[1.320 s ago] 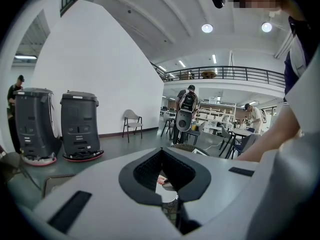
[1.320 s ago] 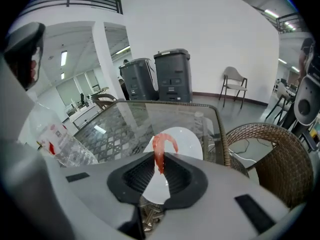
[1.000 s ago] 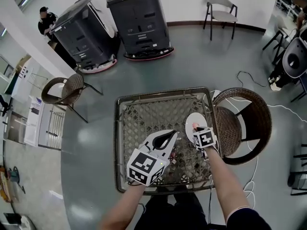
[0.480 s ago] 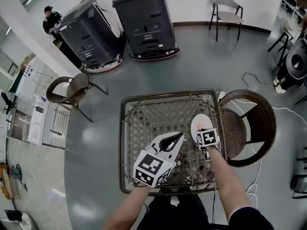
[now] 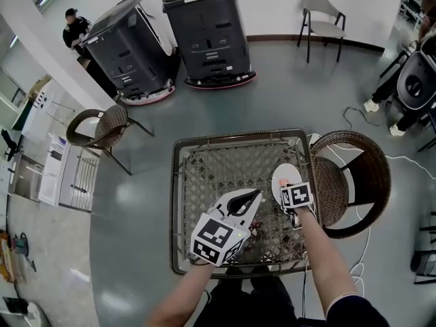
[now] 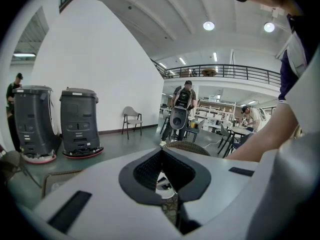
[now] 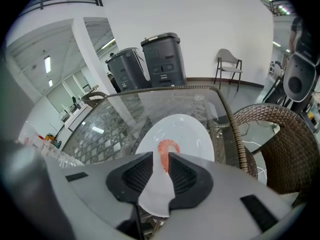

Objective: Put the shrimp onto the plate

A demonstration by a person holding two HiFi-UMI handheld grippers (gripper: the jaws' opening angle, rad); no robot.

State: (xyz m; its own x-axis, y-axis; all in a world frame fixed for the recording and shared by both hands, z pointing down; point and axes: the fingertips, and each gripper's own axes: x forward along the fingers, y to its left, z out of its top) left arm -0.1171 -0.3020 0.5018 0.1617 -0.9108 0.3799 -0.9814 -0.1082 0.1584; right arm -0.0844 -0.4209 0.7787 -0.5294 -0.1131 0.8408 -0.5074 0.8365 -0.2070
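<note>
My right tongs (image 7: 160, 158) stand a little open over the white plate (image 7: 192, 129) at the frame's centre. The shrimp (image 7: 167, 148) lies on it, tail between the tips. My left tongs (image 6: 162, 153) are closed and empty.

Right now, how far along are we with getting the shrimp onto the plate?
Done, it seems: the shrimp lies on the white plate. In hand: the right gripper is at it, fingers slightly apart either side, so it looks released. Still to do: back that gripper off and confirm the shrimp lies free. The left gripper is shut and empty.
</note>
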